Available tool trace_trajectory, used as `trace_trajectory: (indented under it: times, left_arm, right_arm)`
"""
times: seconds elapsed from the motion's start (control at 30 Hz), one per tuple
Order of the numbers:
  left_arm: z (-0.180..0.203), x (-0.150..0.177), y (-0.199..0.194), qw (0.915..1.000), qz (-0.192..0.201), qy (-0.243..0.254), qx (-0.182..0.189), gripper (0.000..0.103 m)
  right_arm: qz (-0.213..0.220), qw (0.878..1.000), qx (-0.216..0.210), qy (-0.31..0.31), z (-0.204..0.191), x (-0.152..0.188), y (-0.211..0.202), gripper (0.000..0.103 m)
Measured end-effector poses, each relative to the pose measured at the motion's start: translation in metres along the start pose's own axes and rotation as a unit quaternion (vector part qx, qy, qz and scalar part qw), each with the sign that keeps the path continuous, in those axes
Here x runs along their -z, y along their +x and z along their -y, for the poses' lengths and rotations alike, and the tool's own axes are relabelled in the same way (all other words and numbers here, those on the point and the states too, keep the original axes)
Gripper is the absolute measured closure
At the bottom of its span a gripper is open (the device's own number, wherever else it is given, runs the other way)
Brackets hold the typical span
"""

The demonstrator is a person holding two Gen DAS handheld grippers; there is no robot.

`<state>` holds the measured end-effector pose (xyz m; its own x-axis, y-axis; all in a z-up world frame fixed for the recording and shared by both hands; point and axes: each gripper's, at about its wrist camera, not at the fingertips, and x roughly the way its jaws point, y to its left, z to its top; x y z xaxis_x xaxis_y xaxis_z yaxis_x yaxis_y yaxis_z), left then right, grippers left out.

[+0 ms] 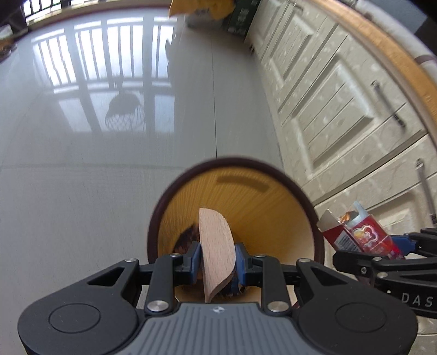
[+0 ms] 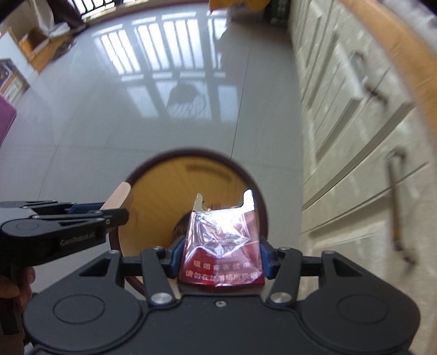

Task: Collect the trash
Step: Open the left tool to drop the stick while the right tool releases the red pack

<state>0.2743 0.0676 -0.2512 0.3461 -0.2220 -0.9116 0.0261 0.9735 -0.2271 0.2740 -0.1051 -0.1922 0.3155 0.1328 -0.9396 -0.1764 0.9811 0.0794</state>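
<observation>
A round trash bin [image 1: 245, 196] with a dark rim and yellow inner wall stands on the floor below both grippers; it also shows in the right wrist view [image 2: 169, 185]. My left gripper [image 1: 217, 255] is shut on a wooden brush [image 1: 217, 245], its bristles facing right, held over the bin's mouth. My right gripper [image 2: 220, 245] is shut on a torn red cigarette pack [image 2: 221, 245], also over the bin. The pack [image 1: 363, 234] and right gripper [image 1: 382, 254] show at the right of the left wrist view. The left gripper [image 2: 90, 210] and the brush [image 2: 118, 196] show at the left of the right wrist view.
Glossy grey tiled floor [image 1: 109, 136] spreads ahead. Pale cabinets with metal handles [image 1: 341, 109] and a wooden counter edge run along the right. A green box and yellow item [image 1: 240, 16] sit at the far end. A cardboard box [image 2: 32, 46] lies far left.
</observation>
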Motion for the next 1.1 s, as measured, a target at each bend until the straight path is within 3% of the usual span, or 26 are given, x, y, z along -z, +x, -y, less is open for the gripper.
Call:
trace_trajectory:
  times: [0.47,0.8,1.03,1.1]
  left_arm:
    - [-0.010,0.016,0.062,0.9973,-0.064,-0.034,0.012,0.075]
    - [-0.006,0.027,0.080,0.9945,-0.095,-0.035,0.027,0.075]
    - [0.001,0.028,0.079,0.9949,-0.097,-0.012,0.024,0.063]
    - [0.002,0.029,0.078,0.9950,-0.098,-0.004,0.017,0.063]
  right_arm:
    - [-0.079,0.997,-0.001,-0.002,0.002,0.001,0.074,0.049]
    - [-0.072,0.996,-0.032,0.034,0.009,-0.005,0.092,0.048]
    - [-0.066,0.996,-0.029,0.045,0.014,-0.006,0.091,0.030]
    - [-0.062,0.997,-0.031,0.044,0.014,-0.006,0.089,0.029]
